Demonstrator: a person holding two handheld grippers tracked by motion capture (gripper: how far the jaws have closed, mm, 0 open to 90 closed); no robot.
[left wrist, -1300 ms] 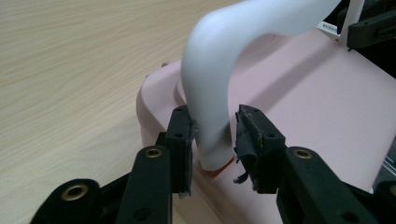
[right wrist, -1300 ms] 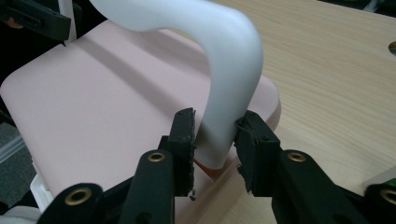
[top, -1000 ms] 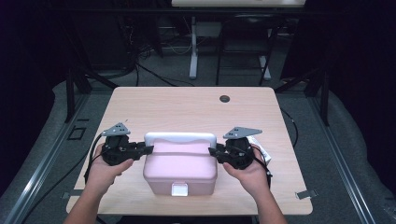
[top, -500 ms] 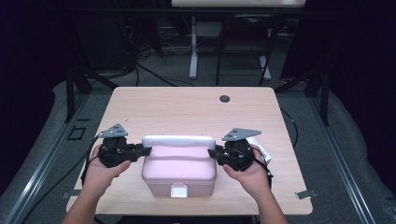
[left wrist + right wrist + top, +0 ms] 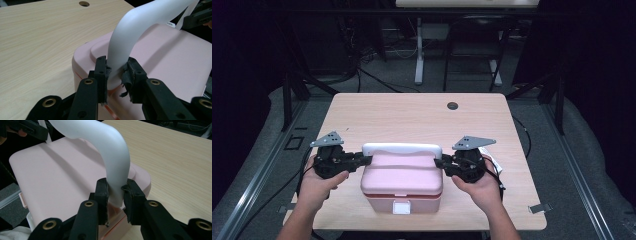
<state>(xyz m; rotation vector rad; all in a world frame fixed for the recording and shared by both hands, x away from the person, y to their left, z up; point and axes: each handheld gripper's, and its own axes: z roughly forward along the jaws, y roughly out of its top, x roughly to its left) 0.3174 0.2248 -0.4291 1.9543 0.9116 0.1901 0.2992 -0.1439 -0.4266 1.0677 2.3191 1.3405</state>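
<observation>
A pink lidded box (image 5: 402, 182) with a white arched handle (image 5: 402, 148) stands at the near middle of the table. My left gripper (image 5: 364, 160) is shut on the handle's left end; in the left gripper view its jaws clamp the white handle (image 5: 125, 50) just above the pink lid (image 5: 175, 60). My right gripper (image 5: 440, 163) is shut on the handle's right end, and the right gripper view has the handle (image 5: 115, 157) pinched between its jaws over the lid (image 5: 55, 177). A white latch (image 5: 402, 207) sits on the box's front face.
The wooden table (image 5: 412, 120) has a round cable hole (image 5: 452, 106) near its far edge. A crumpled white wrapper (image 5: 488, 155) lies by the right hand. Dark floor, cables and stand legs surround the table.
Both grippers and the box have shifted toward the near edge of the table. The grip on the handle ends stays the same.
</observation>
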